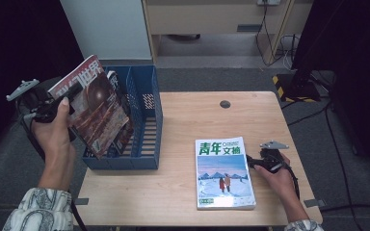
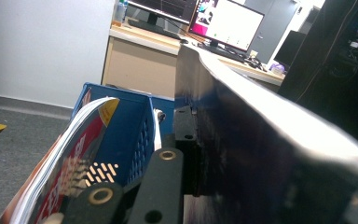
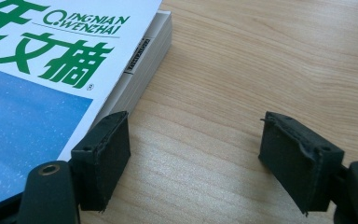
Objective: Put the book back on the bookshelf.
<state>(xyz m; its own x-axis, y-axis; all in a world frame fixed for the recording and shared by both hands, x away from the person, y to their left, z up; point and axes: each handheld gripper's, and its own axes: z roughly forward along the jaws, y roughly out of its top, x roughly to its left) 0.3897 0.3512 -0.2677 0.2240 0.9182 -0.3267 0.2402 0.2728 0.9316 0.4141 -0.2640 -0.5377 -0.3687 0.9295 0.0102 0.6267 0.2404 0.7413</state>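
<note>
Left tool (image 1: 53,109), raised beside the rack (image 1: 147,120), pinches a tilted magazine (image 1: 96,108).

Patterned white-and-grey sleeves (image 1: 37,208), black hand-held gripper (image 1: 53,107) bodies, grey three-cornered plates (image 1: 273,144), brass-ringed screw holes (image 2: 100,195)

- The blue file rack (image 1: 144,120) stands at the surface's (image 1: 183,187) left edge; its tall walls block passage there.
- A red magazine (image 1: 94,108), held tilted by the left tongs (image 1: 60,103), hangs over the rack's left compartments.
- The right compartment is free.
- A white-and-blue magazine (image 1: 224,173) lies flat right of centre.
- Bare wood lies between rack and flat magazine, and beside the right tongs (image 3: 193,149).
</note>
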